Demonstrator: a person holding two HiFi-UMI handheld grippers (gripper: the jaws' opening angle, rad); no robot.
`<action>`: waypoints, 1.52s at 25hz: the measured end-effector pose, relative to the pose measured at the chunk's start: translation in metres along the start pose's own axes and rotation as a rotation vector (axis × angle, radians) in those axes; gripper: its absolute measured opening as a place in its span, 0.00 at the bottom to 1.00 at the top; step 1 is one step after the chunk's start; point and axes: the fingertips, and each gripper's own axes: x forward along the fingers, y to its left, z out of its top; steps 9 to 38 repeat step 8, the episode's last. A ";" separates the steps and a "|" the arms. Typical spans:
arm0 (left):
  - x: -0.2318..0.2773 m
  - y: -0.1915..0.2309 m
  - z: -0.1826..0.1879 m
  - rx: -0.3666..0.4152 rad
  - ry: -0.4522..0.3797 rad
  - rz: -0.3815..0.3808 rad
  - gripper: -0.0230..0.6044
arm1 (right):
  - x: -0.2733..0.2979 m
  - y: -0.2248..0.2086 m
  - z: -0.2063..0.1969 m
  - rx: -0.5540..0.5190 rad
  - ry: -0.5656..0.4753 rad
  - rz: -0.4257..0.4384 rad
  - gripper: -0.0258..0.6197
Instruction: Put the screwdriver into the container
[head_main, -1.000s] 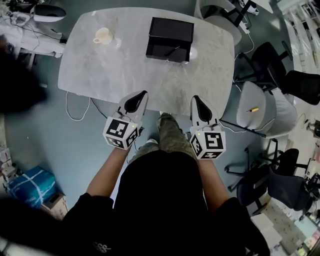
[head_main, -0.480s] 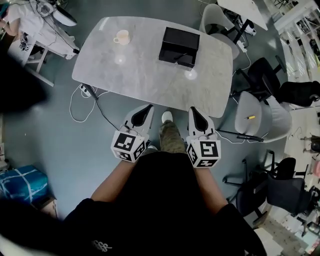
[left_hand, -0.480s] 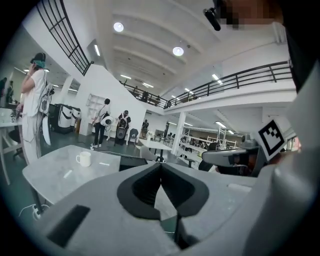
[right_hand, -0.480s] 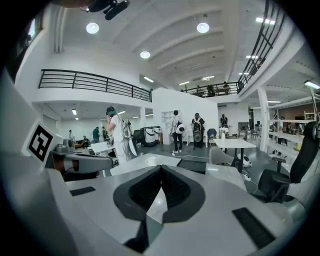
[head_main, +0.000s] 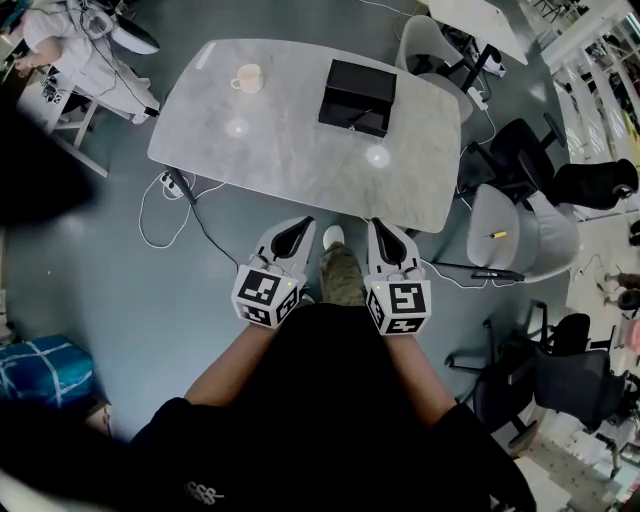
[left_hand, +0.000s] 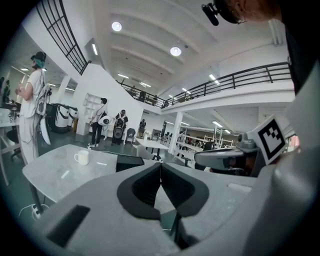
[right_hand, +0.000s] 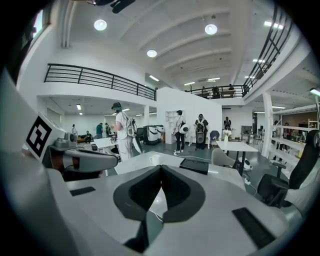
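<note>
A black open box, the container (head_main: 358, 97), stands on the grey marble table (head_main: 290, 150), toward its far right. A thin yellow-handled tool, seemingly the screwdriver (head_main: 497, 234), lies on a grey chair seat (head_main: 520, 215) to the table's right. I hold both grippers side by side below the table's near edge, above the floor. My left gripper (head_main: 300, 224) is shut and empty, its pads meeting in the left gripper view (left_hand: 160, 165). My right gripper (head_main: 378, 226) is likewise shut with nothing in it (right_hand: 161, 167). The container (left_hand: 136, 162) (right_hand: 194, 165) lies ahead of both.
A white cup (head_main: 247, 77) sits at the table's far left. Black office chairs (head_main: 525, 150) crowd the right side. A cable and power strip (head_main: 172, 185) trail on the floor at the left. A blue bundle (head_main: 40, 365) lies at lower left. A person (head_main: 60, 45) stands at upper left.
The table has slid farther away and upward in the head view. Both grippers have drawn closer together near my body, still shut and empty.
</note>
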 end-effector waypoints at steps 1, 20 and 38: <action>0.000 -0.001 0.000 0.002 -0.003 0.003 0.06 | 0.000 -0.001 -0.003 0.002 0.006 0.000 0.06; -0.007 -0.002 0.001 0.031 0.004 0.020 0.06 | -0.004 0.002 -0.008 0.024 0.030 0.020 0.06; -0.007 -0.002 0.001 0.031 0.004 0.020 0.06 | -0.004 0.002 -0.008 0.024 0.030 0.020 0.06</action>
